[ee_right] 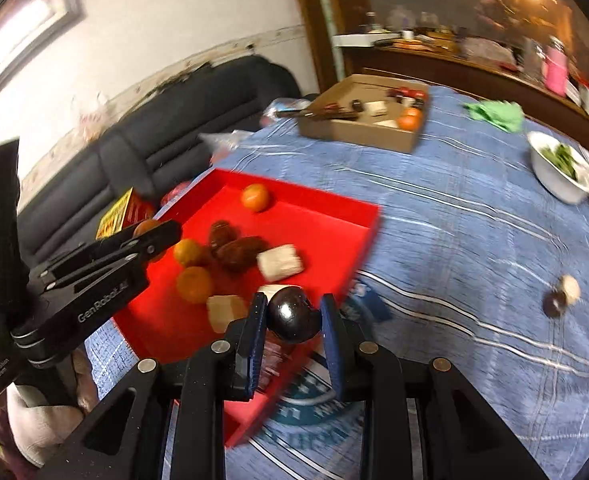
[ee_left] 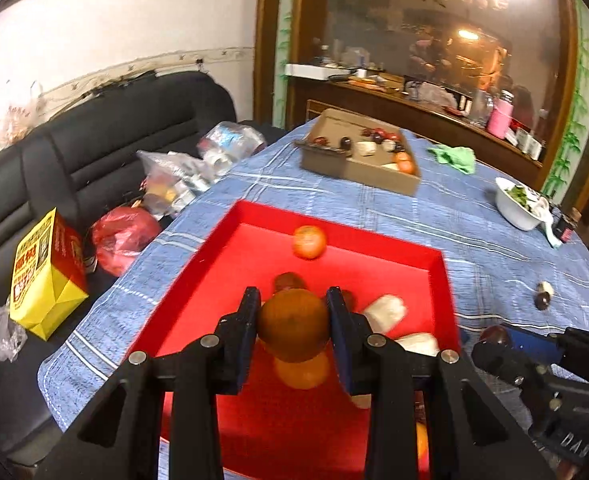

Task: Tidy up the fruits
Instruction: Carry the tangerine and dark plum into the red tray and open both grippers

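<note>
Left tongs gripping orange, above red tray

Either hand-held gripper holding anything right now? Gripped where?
Both. The left hand-held gripper clamps an orange fruit across its sides. The right hand-held gripper clamps a dark round fruit the same way.

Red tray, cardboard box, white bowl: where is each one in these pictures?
Red tray [ee_left: 334, 222]: left wrist view, on its far rim.
Cardboard box [ee_right: 368, 135]: right wrist view, on its near outer wall.
White bowl [ee_left: 512, 212]: left wrist view, on its outer side.
</note>
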The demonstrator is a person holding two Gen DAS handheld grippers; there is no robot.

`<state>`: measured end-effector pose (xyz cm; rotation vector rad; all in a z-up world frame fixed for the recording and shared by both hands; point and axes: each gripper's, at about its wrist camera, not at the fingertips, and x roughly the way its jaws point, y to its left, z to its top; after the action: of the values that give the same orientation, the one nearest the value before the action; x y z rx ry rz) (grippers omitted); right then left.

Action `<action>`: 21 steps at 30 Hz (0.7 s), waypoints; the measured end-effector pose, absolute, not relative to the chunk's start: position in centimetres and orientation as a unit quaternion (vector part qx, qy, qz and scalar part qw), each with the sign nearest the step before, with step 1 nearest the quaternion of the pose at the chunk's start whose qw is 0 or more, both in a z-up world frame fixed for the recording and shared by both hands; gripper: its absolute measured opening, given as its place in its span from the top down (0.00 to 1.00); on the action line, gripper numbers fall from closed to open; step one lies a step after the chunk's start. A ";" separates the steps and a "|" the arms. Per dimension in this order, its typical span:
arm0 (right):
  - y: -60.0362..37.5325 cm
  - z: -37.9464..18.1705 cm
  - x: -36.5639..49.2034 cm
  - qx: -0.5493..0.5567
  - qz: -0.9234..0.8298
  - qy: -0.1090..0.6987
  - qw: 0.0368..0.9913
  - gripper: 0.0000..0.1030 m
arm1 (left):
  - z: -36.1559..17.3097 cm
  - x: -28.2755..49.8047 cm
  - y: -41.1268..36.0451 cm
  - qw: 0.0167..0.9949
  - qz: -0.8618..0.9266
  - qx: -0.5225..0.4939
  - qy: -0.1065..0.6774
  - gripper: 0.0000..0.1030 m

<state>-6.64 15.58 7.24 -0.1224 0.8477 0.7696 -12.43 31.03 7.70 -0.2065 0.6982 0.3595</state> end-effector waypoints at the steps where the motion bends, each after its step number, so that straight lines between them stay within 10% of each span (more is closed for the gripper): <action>1: 16.3 7.1 -6.7 -0.066 0.365 0.400 0.838 0.71 | 7.5 -12.5 31.4 0.918 0.177 -0.102 0.341 0.69; 10: 21.4 6.2 -5.6 -0.082 0.371 0.415 0.827 0.71 | 6.6 -13.2 34.0 0.912 0.194 -0.122 0.339 0.68; 21: 24.2 5.4 -3.6 -0.075 0.373 0.431 0.818 0.66 | 7.6 -14.1 34.7 0.917 0.213 -0.113 0.317 0.29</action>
<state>-3.60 24.19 5.38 -0.1598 0.9180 0.7952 -14.13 34.74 7.61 -0.2326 0.6527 0.4379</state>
